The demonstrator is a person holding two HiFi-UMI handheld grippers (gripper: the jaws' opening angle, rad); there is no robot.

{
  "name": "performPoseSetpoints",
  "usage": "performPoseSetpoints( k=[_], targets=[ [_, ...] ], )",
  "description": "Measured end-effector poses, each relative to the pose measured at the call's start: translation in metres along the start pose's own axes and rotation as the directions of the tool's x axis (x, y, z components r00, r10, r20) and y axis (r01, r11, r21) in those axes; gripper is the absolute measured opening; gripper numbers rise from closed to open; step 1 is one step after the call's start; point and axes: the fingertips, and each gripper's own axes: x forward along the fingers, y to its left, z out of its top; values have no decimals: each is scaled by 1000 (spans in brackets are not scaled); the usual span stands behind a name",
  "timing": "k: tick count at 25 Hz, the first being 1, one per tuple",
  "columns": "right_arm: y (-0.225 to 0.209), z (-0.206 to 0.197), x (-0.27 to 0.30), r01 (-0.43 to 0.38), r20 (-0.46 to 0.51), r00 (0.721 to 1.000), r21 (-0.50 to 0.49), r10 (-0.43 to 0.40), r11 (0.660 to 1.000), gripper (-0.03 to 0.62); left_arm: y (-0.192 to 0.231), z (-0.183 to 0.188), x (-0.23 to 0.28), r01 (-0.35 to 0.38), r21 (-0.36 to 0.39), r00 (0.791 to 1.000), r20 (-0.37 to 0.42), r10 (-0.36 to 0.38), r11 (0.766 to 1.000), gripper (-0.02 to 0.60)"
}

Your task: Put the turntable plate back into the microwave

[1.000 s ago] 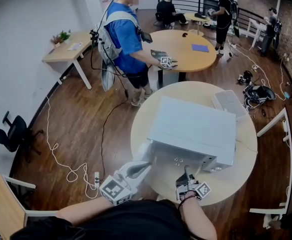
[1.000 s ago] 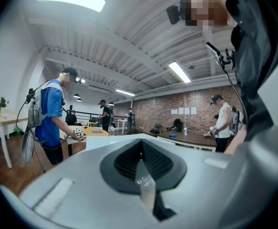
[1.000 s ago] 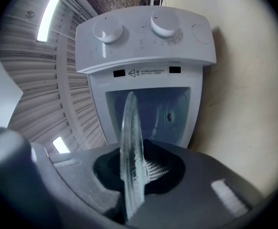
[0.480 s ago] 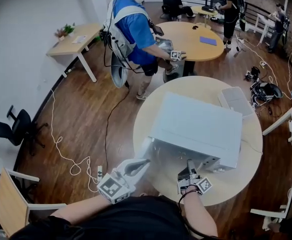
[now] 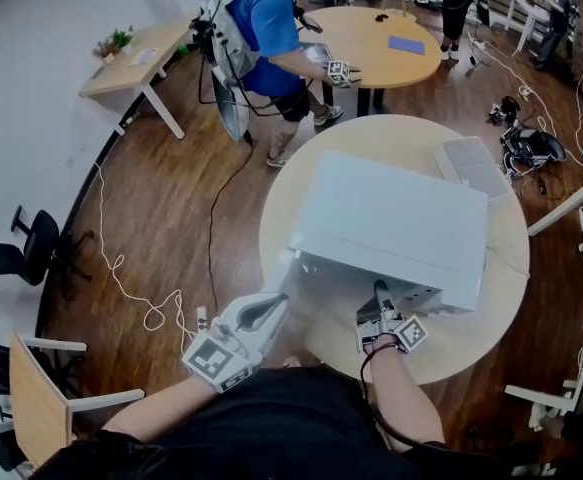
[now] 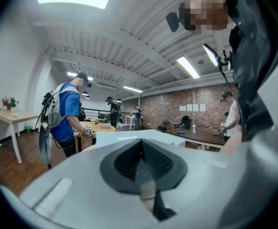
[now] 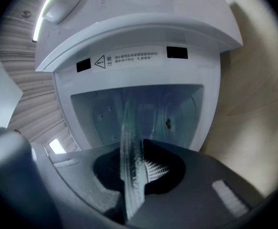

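The insertion step is judged to be in hand. The microwave (image 5: pixel 391 223) stands on the round table (image 5: pixel 471 343), toward its near edge, with its open front turned to the person. The turntable plate (image 7: pixel 129 142) is clamped by its rim in the right gripper (image 7: pixel 134 163) and is seen edge-on as a clear glass strip running out from between the pads toward the cavity (image 7: pixel 148 111). In the right gripper view the table lies at the picture's right and the ceiling at its left. The gripper is therefore taken to be rolled on its side, and the plate probably lies about level.

In the head view the right gripper (image 5: pixel 378 298) is held right at the microwave's front. Whether the plate's leading edge has crossed the opening cannot be fixed from either view. The left gripper (image 5: pixel 268 313) is held off the near left corner of the microwave, beside what may be the open door. Its jaws are seen closed together on nothing in the left gripper view (image 6: pixel 141 168).

The next move calls for the plate to be carried level and deep into the cavity and centred over the floor. It is then to be lowered until seated and released. Care will be needed that the glass rim is not knocked against the frame of the opening.
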Motion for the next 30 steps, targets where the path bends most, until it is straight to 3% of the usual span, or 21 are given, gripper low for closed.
performPoseSetpoints(
  k=[2, 10, 14, 18, 30],
  targets=[
    [4, 4, 13, -16, 2, 1000, -18, 16, 1000, 28, 8, 1, 0, -2, 30, 1000, 2, 2, 1000, 2],
    [14, 0, 30, -25, 28, 999, 55, 23, 998, 28, 11, -8, 1, -18, 6, 999, -37, 19, 1000, 3],
    [6, 12, 26, -15, 67, 998, 49, 12, 999, 28, 6, -18, -1, -7, -13, 998, -65, 6, 1000, 3],
    [6, 17, 38, -19, 87, 996, 51, 15, 999, 29, 7, -17, -2, -10, 16, 998, -60, 11, 1000, 3],
    [4, 25, 65, -30, 107, 994, 27, 27, 999, 29, 15, -16, -8, -56, -10, 997, -62, 55, 998, 2]
  ],
)
